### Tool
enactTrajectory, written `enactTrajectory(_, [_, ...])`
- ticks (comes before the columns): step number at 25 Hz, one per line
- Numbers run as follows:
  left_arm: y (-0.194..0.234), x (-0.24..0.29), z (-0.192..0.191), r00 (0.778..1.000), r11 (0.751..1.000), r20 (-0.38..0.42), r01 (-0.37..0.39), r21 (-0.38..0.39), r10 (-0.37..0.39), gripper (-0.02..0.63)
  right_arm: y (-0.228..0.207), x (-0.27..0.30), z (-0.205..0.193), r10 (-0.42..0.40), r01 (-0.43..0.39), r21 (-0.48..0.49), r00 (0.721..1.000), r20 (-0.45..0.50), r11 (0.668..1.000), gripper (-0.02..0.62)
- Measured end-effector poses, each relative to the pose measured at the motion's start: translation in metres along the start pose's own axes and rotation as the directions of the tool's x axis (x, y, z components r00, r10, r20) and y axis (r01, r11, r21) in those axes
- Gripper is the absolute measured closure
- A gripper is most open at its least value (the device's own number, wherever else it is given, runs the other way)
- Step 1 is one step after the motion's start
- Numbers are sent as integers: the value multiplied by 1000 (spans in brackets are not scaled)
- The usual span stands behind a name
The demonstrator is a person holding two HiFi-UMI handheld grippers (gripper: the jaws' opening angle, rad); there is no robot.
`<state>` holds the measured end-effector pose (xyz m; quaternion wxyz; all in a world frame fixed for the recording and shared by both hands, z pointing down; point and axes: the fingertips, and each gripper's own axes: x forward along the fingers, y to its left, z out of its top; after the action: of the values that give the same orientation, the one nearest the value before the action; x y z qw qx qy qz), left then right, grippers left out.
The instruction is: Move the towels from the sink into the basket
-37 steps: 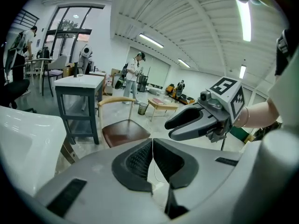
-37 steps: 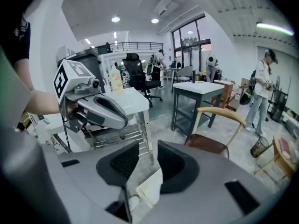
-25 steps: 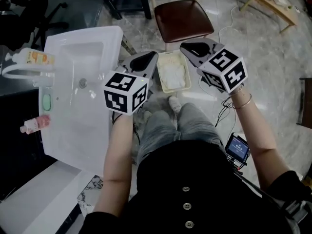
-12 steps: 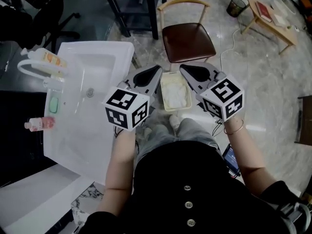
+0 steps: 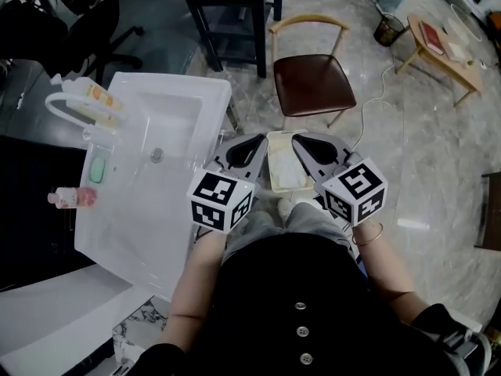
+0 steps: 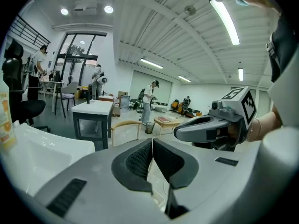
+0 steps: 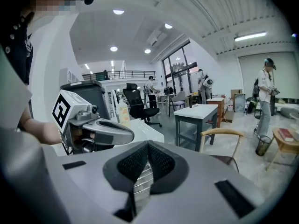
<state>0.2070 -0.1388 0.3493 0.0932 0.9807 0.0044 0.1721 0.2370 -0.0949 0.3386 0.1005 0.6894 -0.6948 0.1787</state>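
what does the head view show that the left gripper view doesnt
Only the head view: the sink's whole basin with no towel in it, the pink bottle beside it, and a white towel inside the basket on the floor. Only the left gripper view: the left gripper's fingers pressed together on nothing, ceiling lights, and people standing far off. Both: the right gripper, the wooden-backed chair and the dark-legged table.

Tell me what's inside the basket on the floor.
White towel fills the basket. The right gripper overlaps its right side, and anything beneath the towel is hidden.
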Motion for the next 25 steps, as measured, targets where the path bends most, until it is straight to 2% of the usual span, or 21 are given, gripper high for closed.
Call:
enactTrajectory(7, [1, -10, -21, 999, 1000, -53, -8, -5, 7, 589, 17, 4, -11, 0, 0, 62, 1000, -7, 998, 594])
enactTrajectory(15, [2, -11, -44, 994, 1000, -111, -5, -19, 3, 589, 33, 14, -24, 27, -24, 85, 999, -36, 996, 594])
enactTrajectory(19, [1, -8, -53, 990, 1000, -139, 2, 2, -2, 589, 36, 18, -31, 35, -30, 88, 998, -52, 996, 594])
enactTrajectory(25, [2, -7, -56, 988, 1000, -152, 12, 2, -11, 589, 34, 21, -37, 27, -20, 105, 997, -66, 994, 594])
